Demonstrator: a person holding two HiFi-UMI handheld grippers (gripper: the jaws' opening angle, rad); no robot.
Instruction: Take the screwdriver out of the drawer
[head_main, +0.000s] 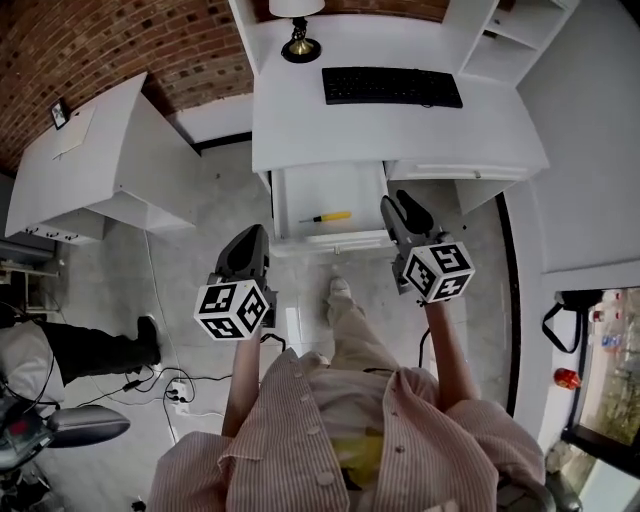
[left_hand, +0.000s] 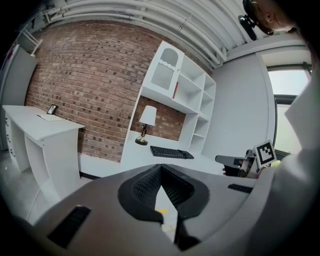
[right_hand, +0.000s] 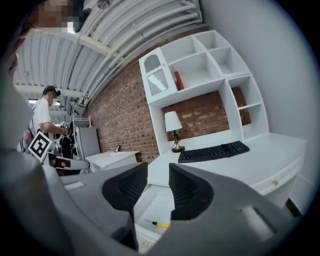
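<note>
**Screwdriver (head_main: 328, 216) in the open drawer, grippers on either side**

At far left a white side table (head_main: 100, 160) stands well apart from the work area, with bare floor (head_main: 215, 190) between it and the desk (head_main: 400, 130). The left gripper (head_main: 250, 240) hangs over that floor, just outside the drawer's left front corner; in the left gripper view its jaws meet at the tips and hold nothing. The drawer (head_main: 290, 205) is pulled out below the desk edge, its white bottom bare apart from the screwdriver, which lies crosswise near the middle, yellow handle to the right and thin shaft to the left, clear of all four walls. Nothing covers it from above. The person's foot (head_main: 340, 290) stands on the floor just before the drawer front. The right gripper (head_main: 405, 208) hovers at the drawer's right wall, near the handle end; its jaws stand apart and empty. On the desktop behind, a lamp (head_main: 300, 45) and a keyboard (head_main: 392, 86) sit well back from the drawer. A shelf unit (head_main: 510, 40) closes the right side.
</note>
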